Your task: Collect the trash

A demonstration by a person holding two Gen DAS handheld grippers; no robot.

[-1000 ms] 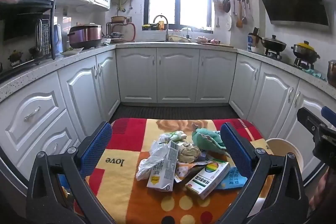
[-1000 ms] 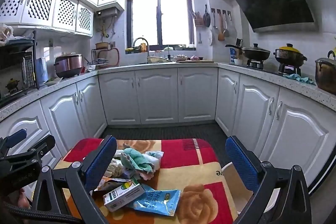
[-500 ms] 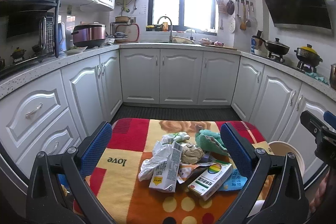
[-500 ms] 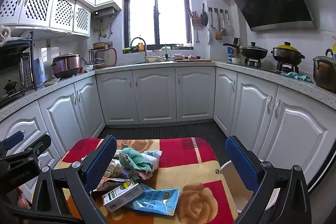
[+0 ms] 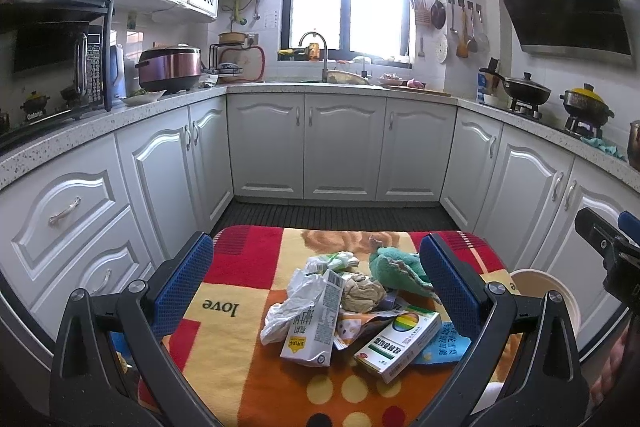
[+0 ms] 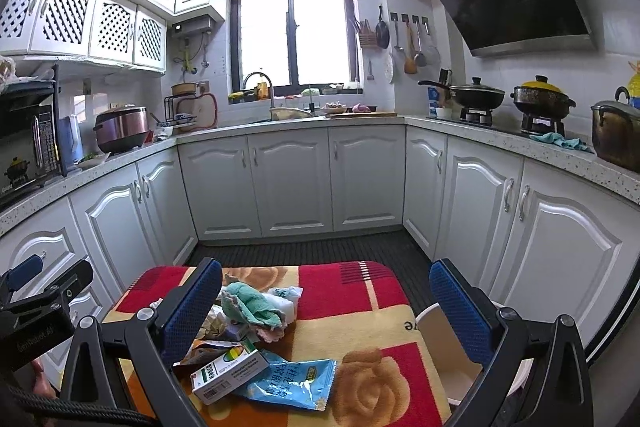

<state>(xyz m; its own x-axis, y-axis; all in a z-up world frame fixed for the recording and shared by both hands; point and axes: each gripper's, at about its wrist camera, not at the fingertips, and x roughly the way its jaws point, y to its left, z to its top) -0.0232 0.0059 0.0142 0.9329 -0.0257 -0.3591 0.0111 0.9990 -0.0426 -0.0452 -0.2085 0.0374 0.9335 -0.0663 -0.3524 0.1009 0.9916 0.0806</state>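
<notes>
1. The trash pile (image 5: 352,307) lies on a small table covered by a patterned cloth (image 5: 224,343), at about 6 o'clock in both wrist views, low in the frame and in front of the white cabinets (image 5: 340,147).
2. In the left wrist view the pile sits between the fingers of the left gripper (image 5: 316,291), slightly toward the 3 o'clock finger; nothing touches the blue pads (image 5: 182,287). The jaws are spread wide and hold nothing.
3. In the right wrist view the pile (image 6: 256,339) sits at 9 o'clock of the right gripper (image 6: 326,311), partly behind its 9 o'clock finger. These jaws are also spread wide and hold nothing.
4. One milk carton (image 5: 314,323) lies flat, long axis running 12 to 6 o'clock, top toward 12.
5. One medicine box (image 5: 398,345) lies flat, long axis from 7 to 1 o'clock.
6. One blue snack packet (image 6: 292,383) lies flat under and beside the box.
7. One green cloth (image 5: 394,267) lies crumpled at the far side of the pile; one white plastic bag (image 5: 292,303) and one brown paper wad (image 5: 362,293) lie beside the carton.
8. One cream bin (image 6: 452,359) stands just beside the table at 4 o'clock.
</notes>
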